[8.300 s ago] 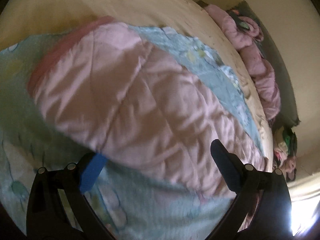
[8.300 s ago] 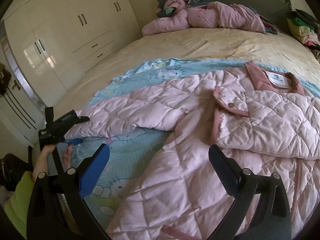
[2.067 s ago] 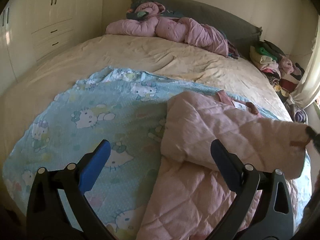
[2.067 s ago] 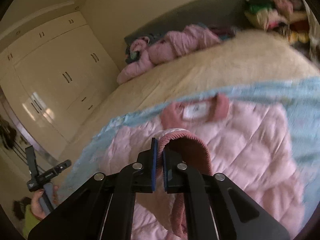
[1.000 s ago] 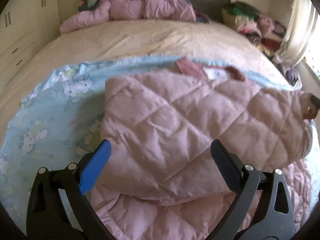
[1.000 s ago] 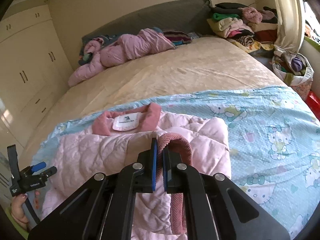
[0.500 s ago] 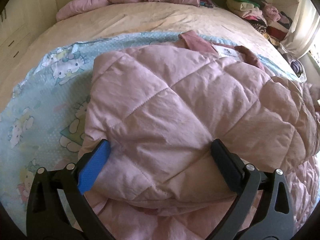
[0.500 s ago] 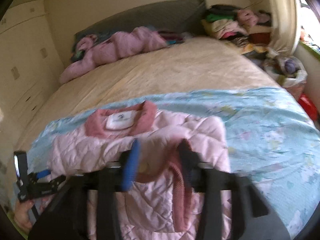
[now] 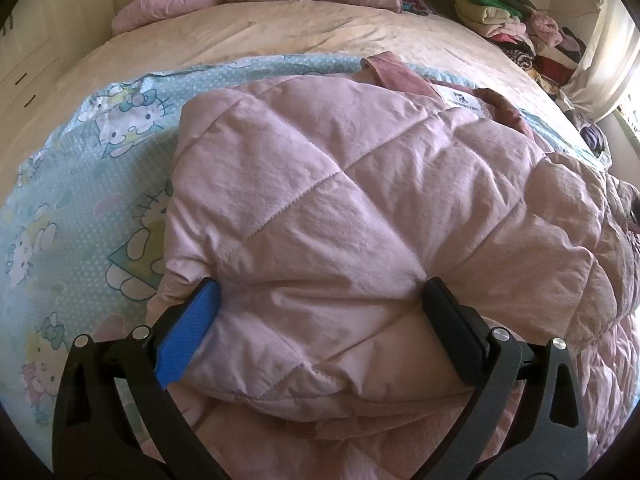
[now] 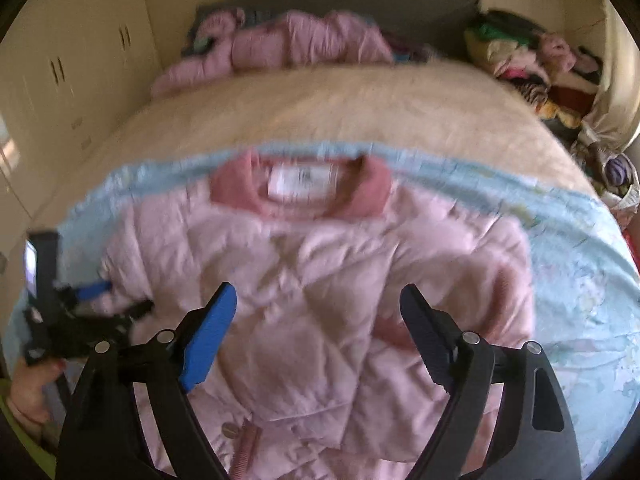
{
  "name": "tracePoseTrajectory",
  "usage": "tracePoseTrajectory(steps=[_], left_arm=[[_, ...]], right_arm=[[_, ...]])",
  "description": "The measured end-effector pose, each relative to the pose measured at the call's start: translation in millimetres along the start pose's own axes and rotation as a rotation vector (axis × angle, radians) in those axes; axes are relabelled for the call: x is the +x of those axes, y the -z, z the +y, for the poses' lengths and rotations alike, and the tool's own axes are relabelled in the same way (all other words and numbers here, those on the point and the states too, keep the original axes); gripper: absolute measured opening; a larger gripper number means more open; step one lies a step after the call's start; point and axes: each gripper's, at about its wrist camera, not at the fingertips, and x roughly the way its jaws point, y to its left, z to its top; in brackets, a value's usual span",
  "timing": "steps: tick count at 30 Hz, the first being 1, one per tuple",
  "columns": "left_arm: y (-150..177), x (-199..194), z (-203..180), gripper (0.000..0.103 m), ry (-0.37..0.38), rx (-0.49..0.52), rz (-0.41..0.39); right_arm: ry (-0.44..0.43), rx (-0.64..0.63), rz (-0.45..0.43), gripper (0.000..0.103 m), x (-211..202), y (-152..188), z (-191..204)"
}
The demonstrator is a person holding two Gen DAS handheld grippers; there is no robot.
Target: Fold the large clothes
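Pink quilted fabric fills both views: the jacket lies on the cartoon-print blue sheet spread over the near half of the bed, collar toward the headboard, so the sheet serves as a clean folding ground. Both sleeves appear folded in across the jacket's chest, which narrows it into a block for the next fold. The left gripper comes down on the jacket's left side with its fingers spread wide, straddling the puffy folded sleeve, probably to press it flat or to hold it from springing back; nothing is pinched. The right gripper hovers over the jacket's middle, its fingers opening with no cloth between them, the dark-pink cuff lying free beneath.
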Motion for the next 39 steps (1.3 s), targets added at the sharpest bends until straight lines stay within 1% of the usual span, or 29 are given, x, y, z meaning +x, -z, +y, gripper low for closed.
tracePoseTrajectory(steps=[1, 4, 6, 9, 13, 17, 19, 21, 23, 26, 29, 31, 39], left_arm=[[0.2, 0.0, 0.1, 0.095, 0.0, 0.0, 0.0], [0.5, 0.6, 0.4, 0.095, -0.001, 0.002, -0.002], [0.1, 0.5, -0.2, 0.095, -0.003, 0.005, -0.004], [0.5, 0.5, 0.0, 0.095, -0.004, 0.004, -0.004], [0.2, 0.9, -0.1, 0.095, -0.005, 0.003, -0.004], [-1.1, 1.0, 0.5, 0.095, -0.002, -0.003, -0.004], [0.3, -2.7, 1.2, 0.095, 0.005, -0.007, -0.011], [2.5, -6.4, 3.1, 0.095, 0.022, -0.003, -0.013], [3.9, -11.1, 5.1, 0.095, 0.036, 0.0, -0.011], [5.2, -18.7, 3.9, 0.094, 0.036, 0.001, -0.016], [9.1, -25.7, 1.5, 0.094, 0.022, 0.001, -0.032], [11.1, -29.9, 0.4, 0.094, 0.021, -0.003, -0.038], [18.7, -52.6, 5.3, 0.094, 0.058, -0.031, -0.044]], right_arm=[[0.02, -0.006, 0.045, 0.083, 14.0, 3.3, 2.1], [0.045, -0.003, 0.123, 0.087, 40.1, 12.8, 1.1], [0.04, 0.03, 0.131, 0.092, 52.7, 17.1, -4.8], [0.042, 0.062, 0.131, 0.094, 65.5, 20.1, -8.6], [0.076, 0.058, 0.121, 0.095, 73.7, 24.7, -4.8], [0.085, 0.058, 0.112, 0.095, 71.1, 27.3, -3.9], [0.082, 0.058, 0.109, 0.095, 63.5, 26.3, -3.6], [0.034, 0.086, 0.087, 0.096, 44.6, 26.4, -5.7], [-0.012, 0.136, 0.038, 0.097, 18.5, 30.1, -11.9], [-0.035, 0.157, -0.014, 0.099, -8.7, 36.7, -14.6], [-0.034, 0.149, -0.038, 0.099, -27.0, 41.9, -13.0], [-0.041, 0.144, -0.037, 0.099, -33.9, 43.8, -11.3], [-0.047, 0.145, -0.074, 0.099, -57.6, 46.9, -3.9]])
